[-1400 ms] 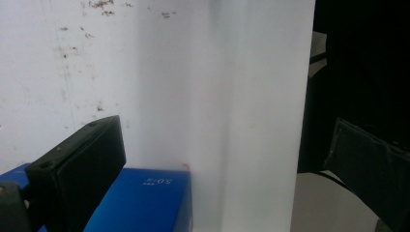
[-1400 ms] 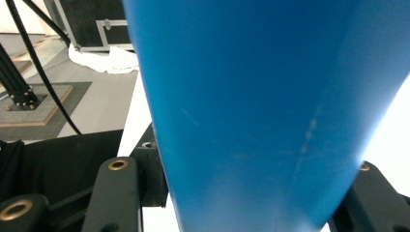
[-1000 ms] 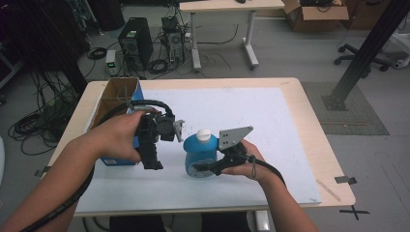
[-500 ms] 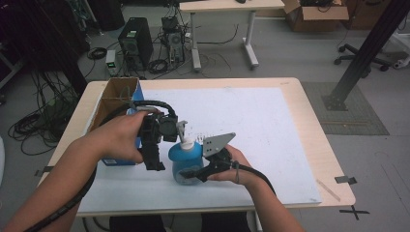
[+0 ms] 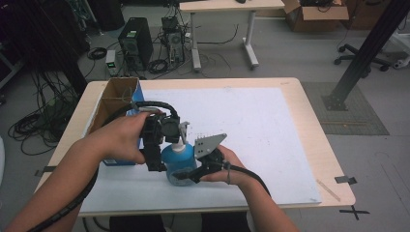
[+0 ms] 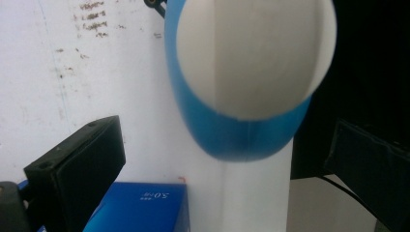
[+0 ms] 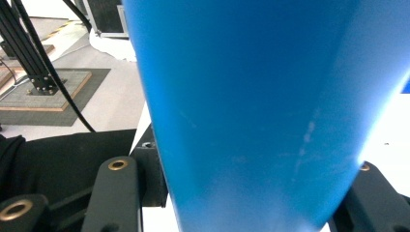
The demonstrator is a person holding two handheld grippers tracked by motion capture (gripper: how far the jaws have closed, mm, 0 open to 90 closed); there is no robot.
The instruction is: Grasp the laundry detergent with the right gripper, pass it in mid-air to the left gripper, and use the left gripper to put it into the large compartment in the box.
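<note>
Holding the bottle point(image 5: 178, 162) by its lower body, the right gripper point(image 5: 189, 176) keeps it upright at the near left part of the desk point(image 5: 309, 145); its jaws are closed on the blue plastic, one on each side, as the right gripper view shows. A grip this low leaves the top of the bottle free, which seems to be the reason for it. The left gripper point(image 5: 167, 145) stands just beside the bottle on its left side, at the height of the white pump point(image 5: 183, 129). In the left gripper view the pump head point(image 6: 254, 53) is between the two black jaws, and they are wide, not pressing on it. Probably the left one is placed there to work the pump while the right one steadies. A box point(image 5: 113, 104), open at the top, stands behind the left hand point(image 5: 123, 135), near the left edge.
</note>
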